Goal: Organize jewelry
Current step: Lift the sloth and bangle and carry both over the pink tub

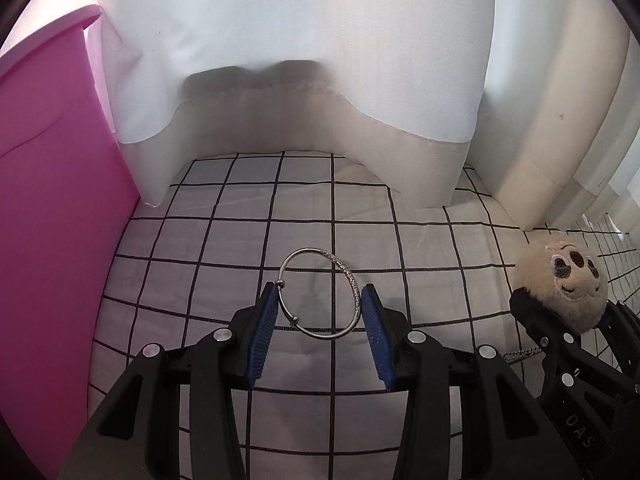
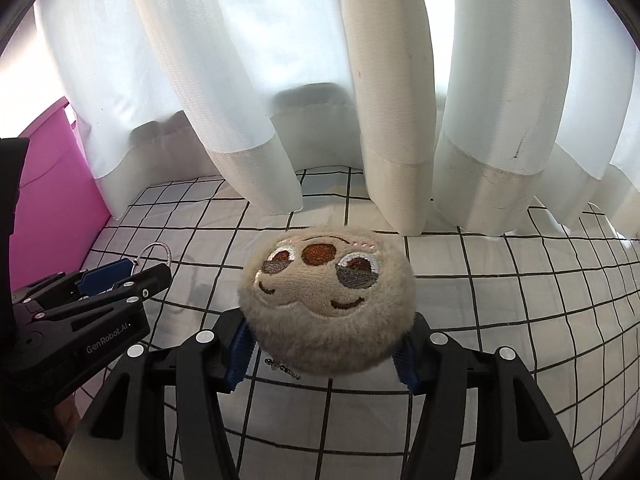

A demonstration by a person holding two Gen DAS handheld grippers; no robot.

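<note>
Silver bangle (image 1: pixel 319 294) pinched upright between left gripper (image 1: pixel 322 298) pads, above the gridded sheet (image 1: pixel 440 248). Plush sloth-face keychain (image 2: pixel 326 304) clamped in right gripper (image 2: pixel 324 340); bead chain (image 2: pixel 282 368) mostly hidden beneath. Pink box (image 1: pixel 52 200) cut off at left edge.

Setting: a home, most likely a bedroom. Evidence: soft white cloth with a black grid pattern (image 1: pixel 304 240) fills the lower half of both frames, wrinkled like bedding. White curtains (image 2: pixel 256 80), backlit and hemmed, hang across the top onto it. Pink box wall (image 1: pixel 52 200) at left edge. Plush face toy (image 2: pixel 326 304) at centre of right wrist view.
</note>
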